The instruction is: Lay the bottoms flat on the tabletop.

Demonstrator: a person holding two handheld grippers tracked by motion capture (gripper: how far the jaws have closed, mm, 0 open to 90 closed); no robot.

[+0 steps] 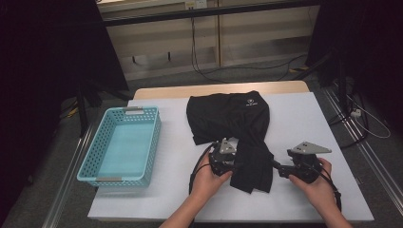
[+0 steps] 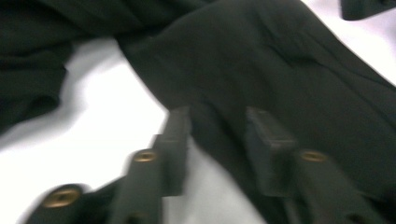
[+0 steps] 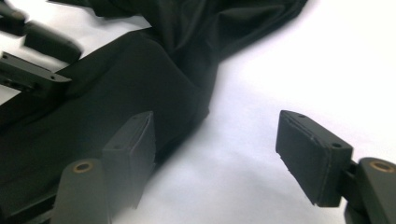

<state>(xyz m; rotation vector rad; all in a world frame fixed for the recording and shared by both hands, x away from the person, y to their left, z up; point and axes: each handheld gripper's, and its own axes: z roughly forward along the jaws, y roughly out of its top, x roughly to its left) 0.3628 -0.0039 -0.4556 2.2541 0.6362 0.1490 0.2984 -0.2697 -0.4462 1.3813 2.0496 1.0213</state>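
In the high view, a black T-shirt [image 1: 233, 128] is lying half-folded on the white table [image 1: 304, 118], right of the empty blue basket [image 1: 126, 145]. In the left gripper view, the left claw [image 2: 218, 140] is standing narrowly parted over the fabric edge, not yet pinching. In the right gripper view, the right claw [image 3: 224, 158] is gaping wide and empty beside the cloth. Folding and basketing are probably remaining.

Between my left gripper [image 1: 236, 164] and my right gripper [image 1: 280, 169] lies the black garment [image 1: 233, 118], so no free way there. Right of my right gripper the white table cover [image 1: 304, 114] is bare. At the left, the blue basket [image 1: 85, 166] blocks passage along that edge.
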